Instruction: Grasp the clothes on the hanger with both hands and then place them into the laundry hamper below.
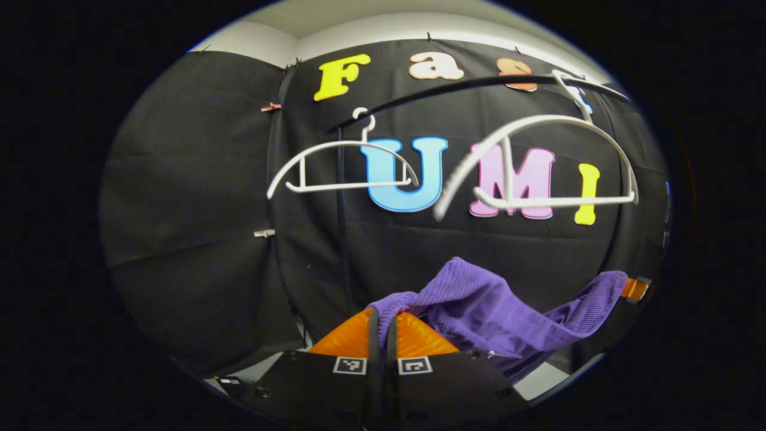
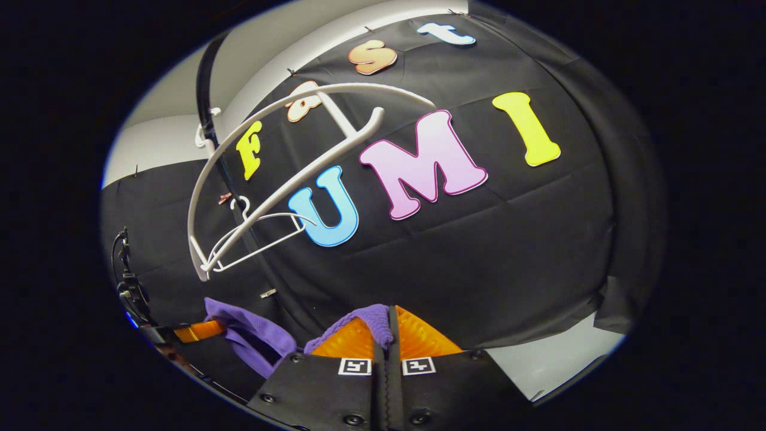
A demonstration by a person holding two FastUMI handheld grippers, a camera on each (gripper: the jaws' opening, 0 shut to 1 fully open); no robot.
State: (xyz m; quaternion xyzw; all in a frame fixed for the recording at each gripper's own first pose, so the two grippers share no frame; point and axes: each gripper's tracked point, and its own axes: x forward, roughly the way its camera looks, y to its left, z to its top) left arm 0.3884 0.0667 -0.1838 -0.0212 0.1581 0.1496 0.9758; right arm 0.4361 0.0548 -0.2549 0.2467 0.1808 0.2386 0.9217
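Left tongs (image 1: 383, 323): clenched on one end of the purple garment (image 1: 479, 305), cloth bunched right at the tips. From there the garment runs off toward the far side of the left gripper view, where the right tongs (image 1: 633, 289) hold its other end.

Right tongs (image 2: 389, 326): also clenched, a fold of the same garment (image 2: 365, 316) pinched between the fingers. In the right gripper view the cloth sags away to the left tongs (image 2: 197, 330), seen farther off with cables behind them.

Garment: off the hanger, slung between the two tongs, long axis running from one to the other with a slack dip in the middle. It hangs below and in front of the two white hangers.

Near hanger (image 1: 538, 161): bare, on the dark rail (image 1: 467, 87). A second bare hanger (image 1: 341, 170) sits farther along the rail.

Hamper: its place relative to the cloth cannot be told from here; by the task it lies below.

Judgement: grasp step looks done, both ends secured. The coming move is a downward carry. Both hands share the load evenly, neither nearer, so they should lower together and keep the span level, letting the sagging middle enter first. Risk: a loose end catching the hamper rim.
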